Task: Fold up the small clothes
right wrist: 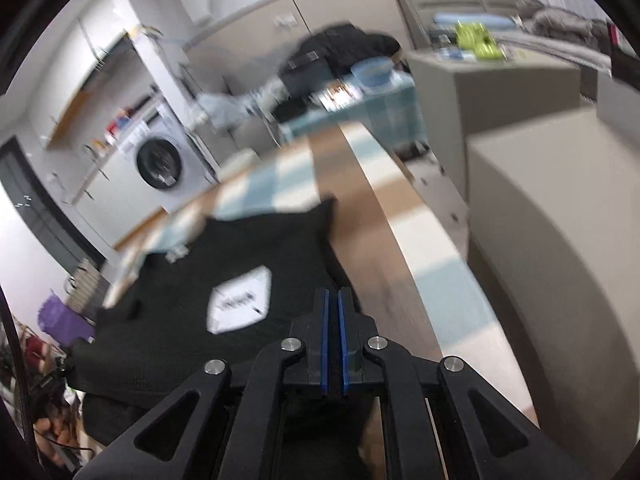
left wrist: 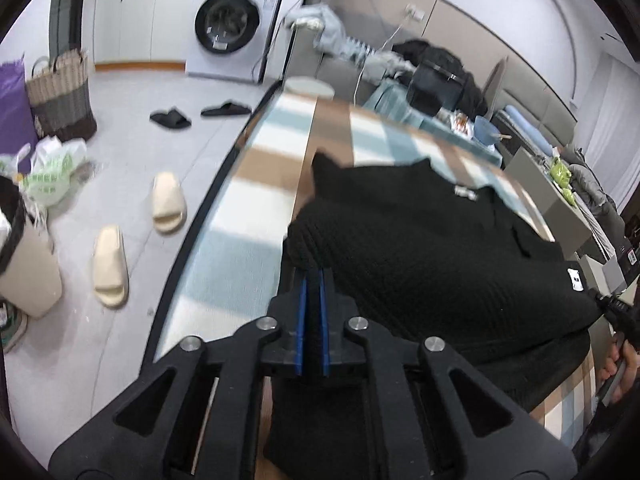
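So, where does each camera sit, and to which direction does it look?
Left wrist: sits on the left gripper, looking down along its shut fingers, which pinch a fold of the black knitted garment on the checked tablecloth; a hand shows at the right edge.
Right wrist: sits on the right gripper, facing over the same garment from its other side; whether its nearly shut jaws pinch cloth is unclear.
Shared: the garment, the tablecloth, the washing machine behind.

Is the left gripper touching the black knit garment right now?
Touching. The left wrist view shows the left gripper nearly closed on a bunched fold of the black knit garment.
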`<state>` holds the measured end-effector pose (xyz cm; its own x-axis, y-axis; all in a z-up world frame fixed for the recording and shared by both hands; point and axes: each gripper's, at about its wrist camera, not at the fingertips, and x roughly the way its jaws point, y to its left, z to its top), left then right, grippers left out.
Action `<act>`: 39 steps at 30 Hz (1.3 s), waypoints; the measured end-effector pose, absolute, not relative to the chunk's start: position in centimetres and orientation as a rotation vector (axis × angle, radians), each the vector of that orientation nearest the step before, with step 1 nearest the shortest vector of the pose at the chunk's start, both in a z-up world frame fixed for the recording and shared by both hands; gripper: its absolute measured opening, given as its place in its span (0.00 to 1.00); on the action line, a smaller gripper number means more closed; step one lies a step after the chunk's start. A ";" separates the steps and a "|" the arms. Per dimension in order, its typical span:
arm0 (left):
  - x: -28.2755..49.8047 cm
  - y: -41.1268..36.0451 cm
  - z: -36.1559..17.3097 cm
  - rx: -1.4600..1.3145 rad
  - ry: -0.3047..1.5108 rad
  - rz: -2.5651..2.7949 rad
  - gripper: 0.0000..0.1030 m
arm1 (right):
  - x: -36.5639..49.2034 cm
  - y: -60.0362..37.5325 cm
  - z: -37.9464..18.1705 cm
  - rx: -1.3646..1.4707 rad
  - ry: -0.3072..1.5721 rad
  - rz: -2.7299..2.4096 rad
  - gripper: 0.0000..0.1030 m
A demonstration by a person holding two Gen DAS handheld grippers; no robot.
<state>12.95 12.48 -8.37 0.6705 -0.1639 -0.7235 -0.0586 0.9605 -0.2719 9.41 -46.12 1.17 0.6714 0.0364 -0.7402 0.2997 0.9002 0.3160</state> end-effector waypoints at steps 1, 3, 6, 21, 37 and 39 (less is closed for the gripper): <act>12.6 12.5 -8.7 -0.289 0.840 -0.061 0.08 | 9.1 -46.1 0.8 0.426 0.847 -0.160 0.15; 11.5 12.3 -9.0 -0.287 0.849 -0.065 0.26 | 7.7 -46.2 0.3 0.436 0.854 -0.123 0.29; 9.3 12.4 -9.1 -0.298 0.839 -0.071 0.55 | 4.6 -46.5 0.3 0.467 0.833 -0.074 0.40; 5.1 8.5 -12.3 -0.229 0.942 -0.164 0.23 | 3.3 -43.0 -1.5 0.435 0.874 0.069 0.19; -0.6 8.9 -10.5 -0.238 0.963 -0.151 0.24 | -4.0 -42.9 0.0 0.458 0.853 -0.022 0.25; -0.8 9.3 -9.6 -0.273 0.948 -0.133 0.24 | -4.5 -43.1 1.2 0.490 0.809 -0.013 0.33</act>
